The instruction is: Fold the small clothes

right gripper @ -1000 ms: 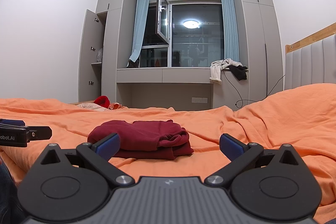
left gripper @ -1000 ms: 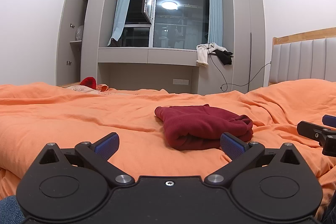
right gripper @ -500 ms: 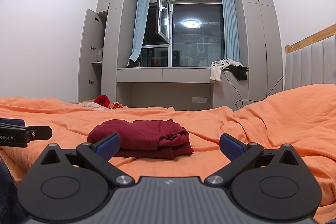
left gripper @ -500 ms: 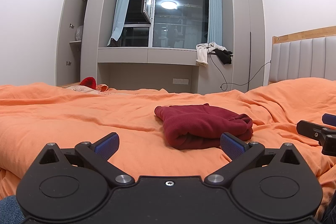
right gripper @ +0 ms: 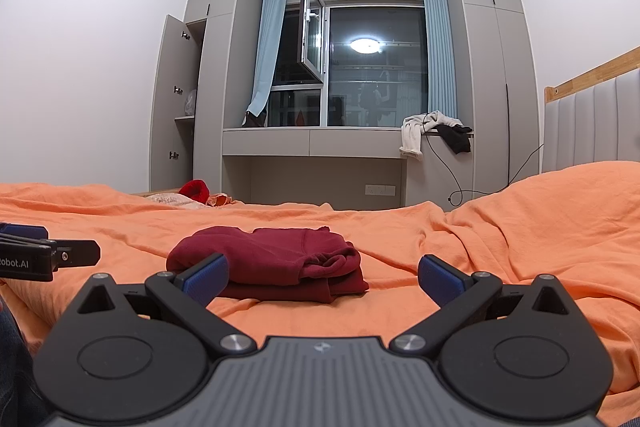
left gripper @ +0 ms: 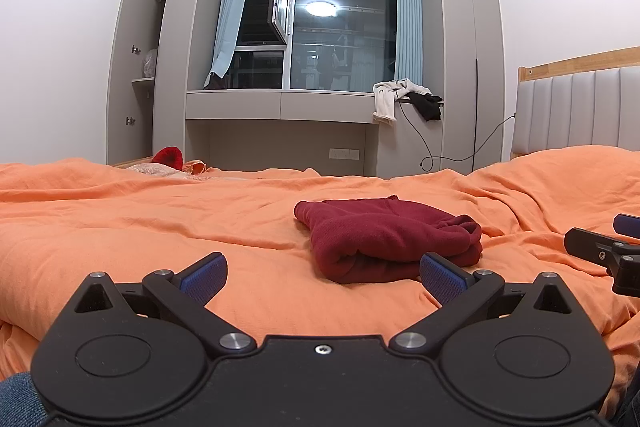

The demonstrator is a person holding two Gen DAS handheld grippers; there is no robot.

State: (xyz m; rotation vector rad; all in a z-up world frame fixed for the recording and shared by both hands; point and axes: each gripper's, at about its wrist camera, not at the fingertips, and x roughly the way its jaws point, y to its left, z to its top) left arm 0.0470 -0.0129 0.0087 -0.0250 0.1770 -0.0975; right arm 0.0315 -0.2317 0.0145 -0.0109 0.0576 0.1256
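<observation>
orange bedding (left gripper: 160, 227) covers the whole bed, rumpled into soft ridges, with a grey window wall and wardrobes behind it and a padded headboard (left gripper: 576, 111) off to the right. on the window ledge a white garment (right gripper: 416, 137) and a black one hang over the edge (not part of the job, as far as i can judge).

the thing being worked on is the dark red garment (left gripper: 384, 239), which lies near the middle of the bed as a compact bundle, its layers stacked and one rolled edge showing toward the left camera. it looks folded already, though the right side sits a little lumpy.

the left tool (left gripper: 322, 273) hangs low over the bedding just short of the bundle, its blue pads spread wide and holding nothing. the right tool (right gripper: 323, 275) is in the same state, wide apart and empty, with the garment in front of it and toward its left pad. each tool shows at the edge of the other's view, so they sit on either side of the bundle, apart from it.

my reading is that the folding of this piece is about finished and both tools are clear of it. the next move probably calls either for a light press to flatten the lumpy end, or for fetching another piece, perhaps from the small red and pale heap (right gripper: 188, 193) at the far edge of the bed.
</observation>
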